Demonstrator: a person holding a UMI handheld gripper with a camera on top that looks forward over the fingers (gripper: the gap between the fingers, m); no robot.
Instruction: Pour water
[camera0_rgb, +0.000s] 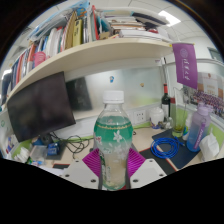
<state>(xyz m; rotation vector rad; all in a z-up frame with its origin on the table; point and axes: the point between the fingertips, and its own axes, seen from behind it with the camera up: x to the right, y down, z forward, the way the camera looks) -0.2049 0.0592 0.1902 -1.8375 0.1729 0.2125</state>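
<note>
Gripper view. Bottle (113, 140) upright, dead centre, standing between the two fingers of the gripper (114, 163). Clear plastic, white cap, green label band around the middle. Pink pads (92, 161) show at either side of the lower body, hard against it; both fingers look clamped on the bottle, no gap visible on either flank. The bottle's base is lost at the lower edge, so cannot tell whether it rests on the desk (70, 168) or is lifted.

Around it: a cluttered desk. Dark monitor (42, 105) well to one side, tilted in the wide lens. Cables and small items (55, 149) lie near the monitor's foot. On the other side, a dark bottle (166, 104) stands upright beyond the fingers, with a purple bottle (197, 128) near it. A blue ring-shaped object (166, 149) lies flat on the desk just beside the pad on that side. A purple banner (185, 65) hangs above these.

Overhead, a shelf (90, 55) packed with books (60, 38) spans the scene. The bottle itself blocks the view straight ahead.
</note>
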